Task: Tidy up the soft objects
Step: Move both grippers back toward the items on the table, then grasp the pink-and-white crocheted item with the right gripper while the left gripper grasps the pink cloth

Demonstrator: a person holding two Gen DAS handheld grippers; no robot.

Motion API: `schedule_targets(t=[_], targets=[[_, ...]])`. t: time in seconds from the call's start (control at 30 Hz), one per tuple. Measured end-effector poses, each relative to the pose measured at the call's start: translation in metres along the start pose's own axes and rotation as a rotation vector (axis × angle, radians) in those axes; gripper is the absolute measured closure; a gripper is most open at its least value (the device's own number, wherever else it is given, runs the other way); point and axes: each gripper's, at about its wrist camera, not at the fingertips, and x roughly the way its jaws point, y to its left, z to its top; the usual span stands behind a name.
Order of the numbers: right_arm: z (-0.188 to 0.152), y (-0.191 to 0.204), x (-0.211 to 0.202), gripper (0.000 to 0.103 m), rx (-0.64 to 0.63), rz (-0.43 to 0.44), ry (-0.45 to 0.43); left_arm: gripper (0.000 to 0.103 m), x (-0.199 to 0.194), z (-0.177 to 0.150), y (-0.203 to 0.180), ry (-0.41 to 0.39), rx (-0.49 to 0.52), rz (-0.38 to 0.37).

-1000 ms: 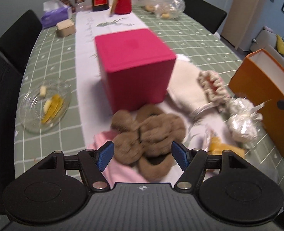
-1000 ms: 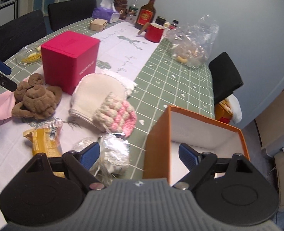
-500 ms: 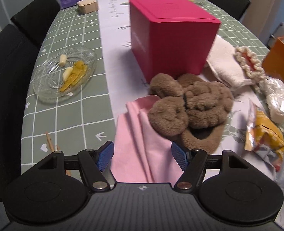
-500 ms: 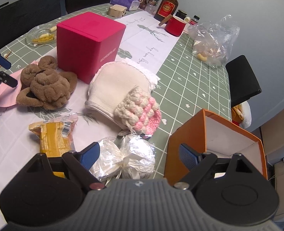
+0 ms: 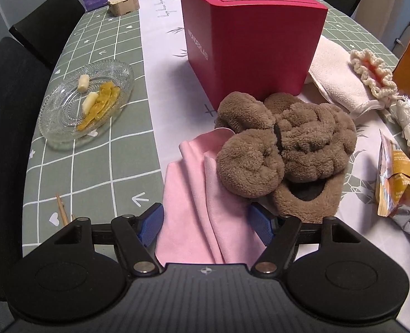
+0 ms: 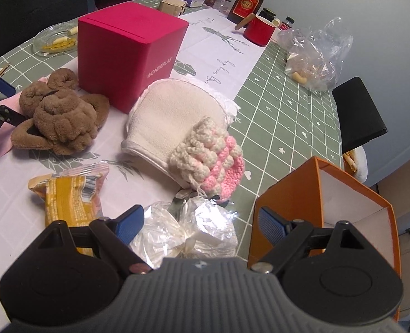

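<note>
On the red cube-shaped box (image 5: 249, 36), white lettering reads WONDERLAB; my left claw (image 5: 207, 222), closing, straddles the pink folded cloth (image 5: 199, 208) without gripping it; my right claw (image 6: 202, 222) gapes wide, empty.

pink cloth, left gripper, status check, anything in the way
Left gripper closing, astride pink cloth, pads not pressing. Right gripper open over foil bundle. Brown plush lies on cloth's far end.

Black tongs (image 5: 206, 223), blue ribbed pads (image 6: 270, 223), silver pivot screws, grey ridged body.

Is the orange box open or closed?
Open. The orange cardboard box has no lid on top, and its white inside walls show; its bottom is hidden.
</note>
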Motion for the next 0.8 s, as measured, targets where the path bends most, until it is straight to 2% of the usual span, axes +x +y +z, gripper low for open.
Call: schedule_targets(t=[0.13, 0.2, 0.23, 0.3, 0.43, 0.6, 0.73, 0.8], targets=[[0.003, -0.001, 0.005, 0.015, 0.022, 0.017, -0.027, 0.039, -0.001, 0.000, 0.004, 0.009, -0.025, -0.030], [0.005, -0.001, 0.006, 0.015, 0.032, 0.020, -0.036, 0.053, -0.002, 0.001, 0.007, 0.010, -0.034, -0.024], [0.006, 0.000, 0.007, 0.015, 0.035, 0.021, -0.042, 0.057, -0.003, 0.002, 0.009, 0.009, -0.043, -0.025], [0.008, 0.000, 0.008, 0.015, 0.042, 0.025, -0.046, 0.080, -0.004, 0.002, 0.014, 0.009, -0.069, -0.033], [0.010, -0.002, 0.016, 0.015, 0.066, 0.025, -0.040, 0.096, -0.005, 0.001, 0.022, 0.011, -0.100, -0.051], [0.013, -0.009, 0.025, 0.015, 0.114, 0.025, -0.024, 0.101, -0.007, 0.000, 0.019, 0.008, -0.086, -0.036], [0.015, -0.017, 0.034, 0.016, 0.182, 0.060, -0.012, 0.102, -0.007, 0.000, 0.019, 0.010, -0.080, -0.030], [0.017, -0.018, 0.038, 0.016, 0.196, 0.049, -0.020, 0.102, -0.008, 0.000, 0.019, 0.010, -0.078, -0.030]])
